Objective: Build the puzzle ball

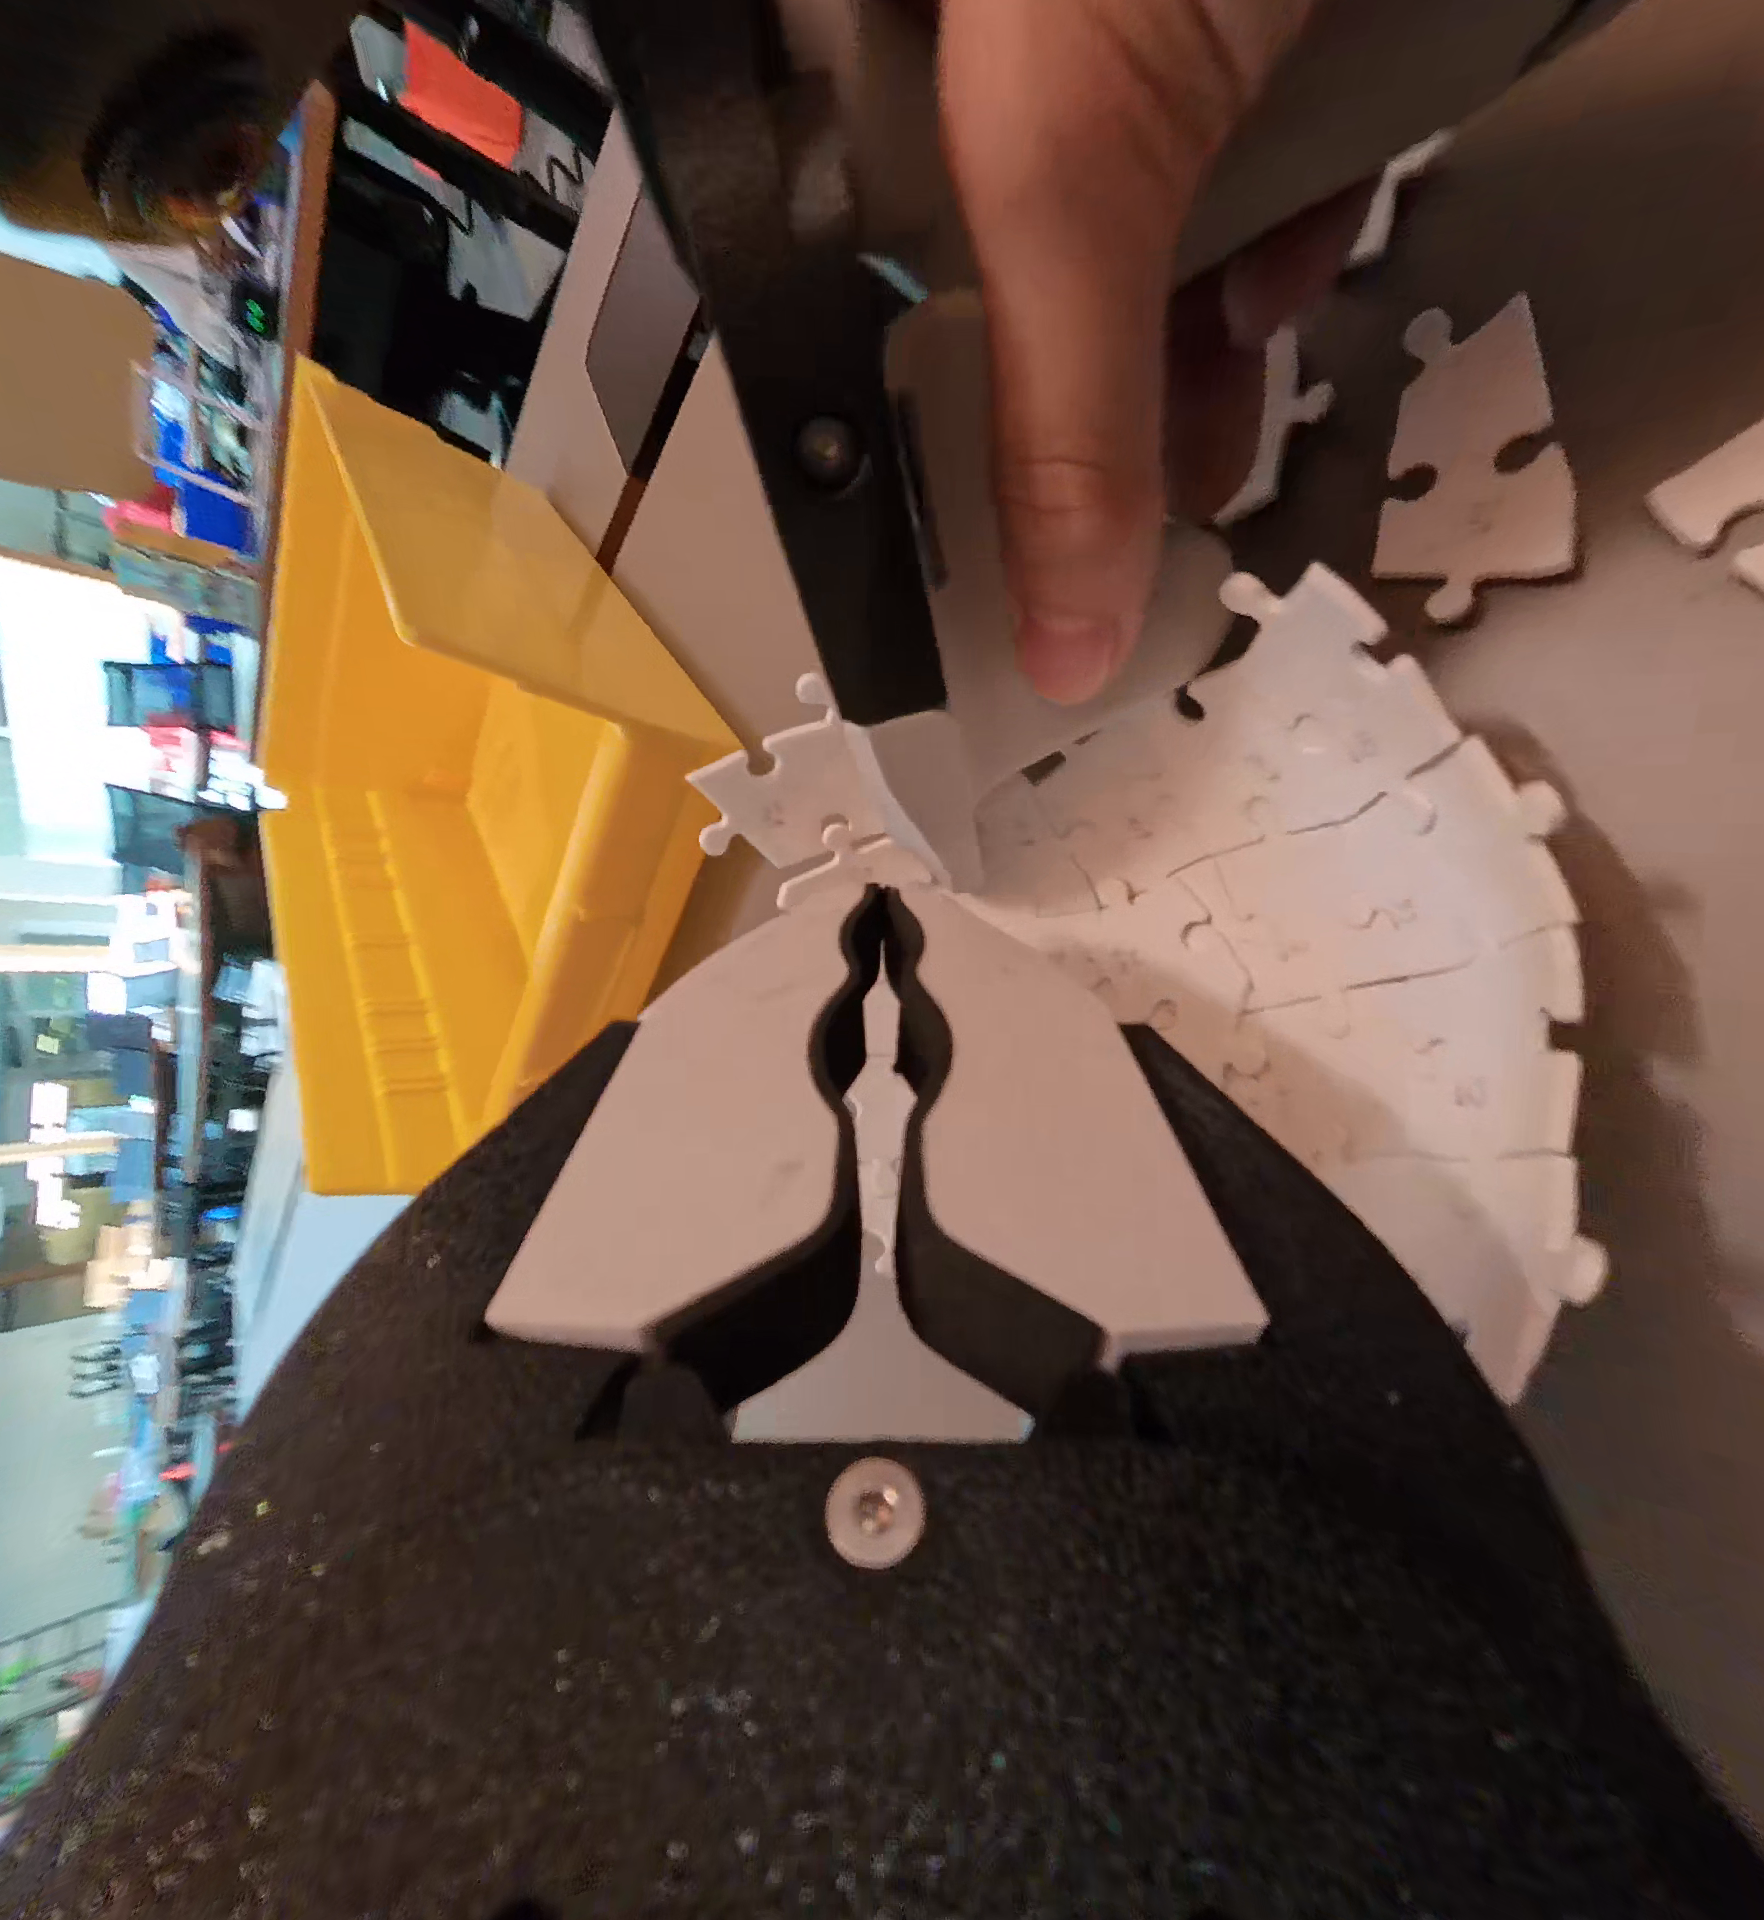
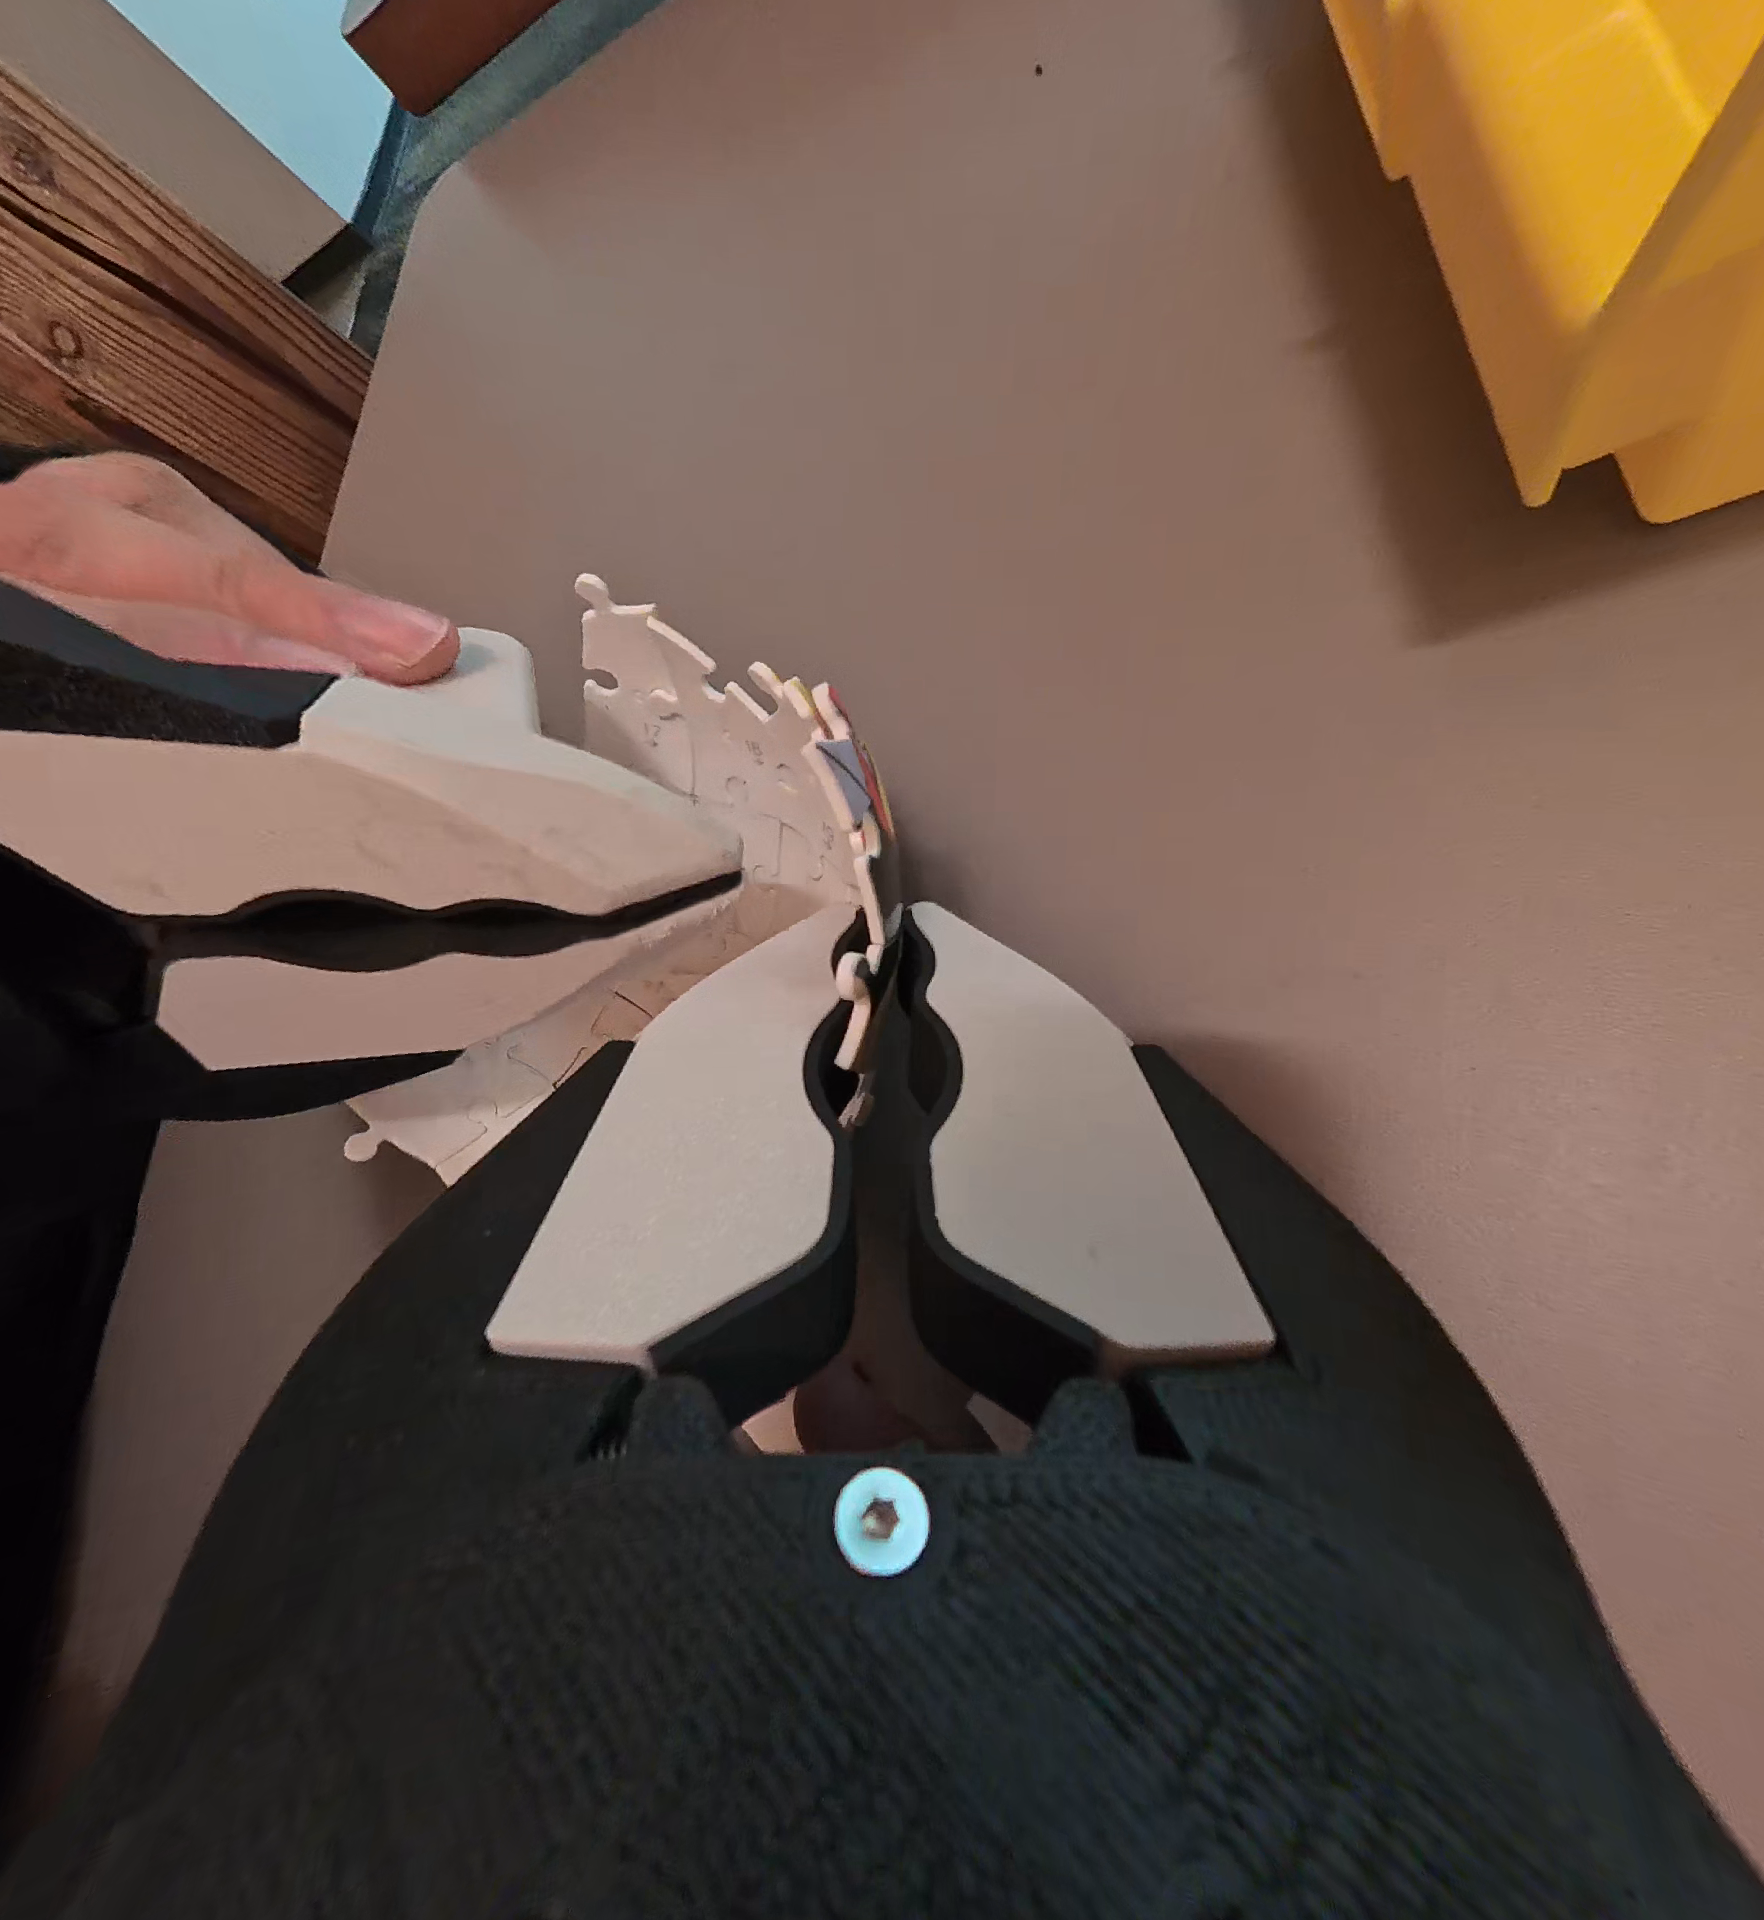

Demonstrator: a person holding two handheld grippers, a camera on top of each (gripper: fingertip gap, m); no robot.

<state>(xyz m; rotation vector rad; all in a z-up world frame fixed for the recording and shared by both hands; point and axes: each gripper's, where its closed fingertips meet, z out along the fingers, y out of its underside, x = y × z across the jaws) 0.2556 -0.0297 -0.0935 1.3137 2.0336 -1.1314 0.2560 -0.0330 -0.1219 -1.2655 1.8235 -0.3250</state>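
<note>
Close up, both grippers clamp the rim of a curved, half-built white puzzle ball shell (image 1: 1304, 956) held just above a grey table (image 2: 1117, 520). Seen from the left wrist, the left gripper (image 1: 883, 904) is pinched nearly shut on the shell's edge. Opposite it, the right gripper (image 2: 883, 935) has its jaws narrowed on a rim piece. Loose white puzzle pieces (image 1: 1470, 468) lie on the table beyond the shell. Nearby sits a yellow bin (image 1: 462, 862).

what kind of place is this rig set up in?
Probably a workshop or lab storeroom: a plain grey tabletop with a yellow plastic parts bin, cluttered stocked shelving behind, and a wooden crate or bench beside it.
</note>
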